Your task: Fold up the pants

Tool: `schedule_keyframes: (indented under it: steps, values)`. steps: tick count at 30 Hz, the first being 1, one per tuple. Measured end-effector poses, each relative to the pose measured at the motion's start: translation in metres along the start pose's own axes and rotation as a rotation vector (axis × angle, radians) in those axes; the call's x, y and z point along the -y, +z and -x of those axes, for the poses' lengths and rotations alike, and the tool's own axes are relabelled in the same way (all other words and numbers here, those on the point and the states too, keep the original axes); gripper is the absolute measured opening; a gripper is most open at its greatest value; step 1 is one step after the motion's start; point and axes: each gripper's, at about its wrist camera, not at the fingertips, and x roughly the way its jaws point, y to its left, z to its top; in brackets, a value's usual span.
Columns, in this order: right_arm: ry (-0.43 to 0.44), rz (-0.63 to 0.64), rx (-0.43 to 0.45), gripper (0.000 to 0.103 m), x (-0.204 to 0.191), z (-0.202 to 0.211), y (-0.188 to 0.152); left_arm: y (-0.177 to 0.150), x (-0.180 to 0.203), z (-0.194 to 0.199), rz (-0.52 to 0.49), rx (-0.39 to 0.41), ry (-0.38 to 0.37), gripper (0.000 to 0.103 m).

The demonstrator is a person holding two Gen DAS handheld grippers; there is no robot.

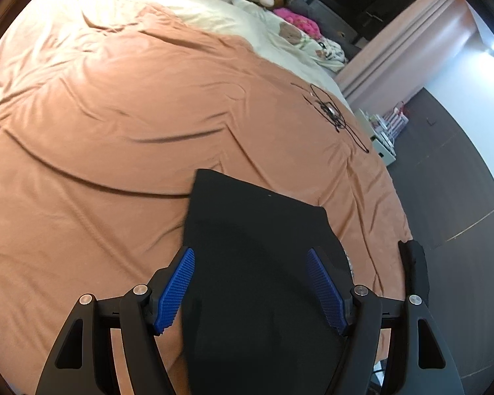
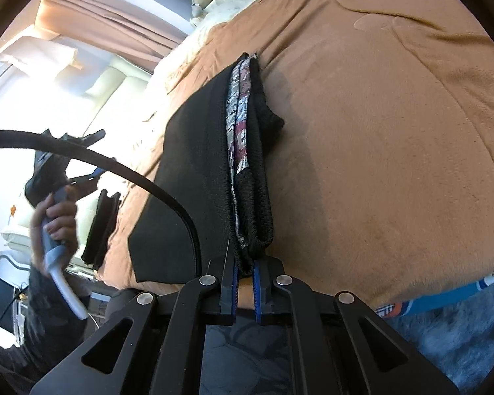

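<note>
Black pants [image 1: 257, 263] on the bed [image 1: 98, 151] — lower part cut off behind the grippers.
Left gripper [image 1: 251, 291] fingers spread wide over the cloth, holding nothing; right gripper [image 2: 244, 284] fingers pinched narrow on the pants' waistband [image 2: 247, 177] — its patterned lining showing.

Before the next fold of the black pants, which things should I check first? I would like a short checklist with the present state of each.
1. Right claw grips the pants at the waistband end: ok, shut on the fabric.
2. Left claw is ready to grasp: ok, open, with black cloth lying between its fingers.
3. Pants lie flat on the orange blanket: ok for the visible part; the far end is hidden.
4. Waistband layers are even: not ok, the patterned lining shows between them.
5. Fold area is free: cannot tell; a black cable tangle lies farther up the blanket.
</note>
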Motion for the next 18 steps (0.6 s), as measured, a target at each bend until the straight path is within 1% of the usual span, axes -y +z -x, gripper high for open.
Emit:
schedule_keyframes:
  steps: [4,8,11,12,13,16,18]
  values:
    - [-0.012,0.048,-0.007,0.006,-0.006,0.007,0.002,-0.007,0.001,0.03,-0.015,0.021,0.032,0.073]
    - [-0.03,0.057,0.006,0.009,-0.008,0.016,0.006,-0.016,0.002,0.053,-0.02,0.04,0.05,0.073]
    - [-0.061,0.073,0.016,0.022,-0.009,0.024,0.006,-0.026,0.001,0.063,-0.008,0.048,0.05,0.073]
    - [-0.07,0.075,0.023,0.034,-0.01,0.029,0.002,-0.03,-0.001,0.065,-0.003,0.046,0.051,0.073]
    - [-0.079,0.073,0.034,0.044,-0.009,0.034,0.004,-0.033,-0.002,0.065,0.002,0.042,0.051,0.073]
    - [-0.087,0.093,0.073,0.046,-0.014,0.049,0.009,-0.043,-0.009,0.063,0.016,0.026,0.054,0.073]
    - [-0.091,0.128,0.081,0.046,-0.022,0.051,0.013,-0.051,-0.014,0.06,0.024,0.01,0.046,0.073]
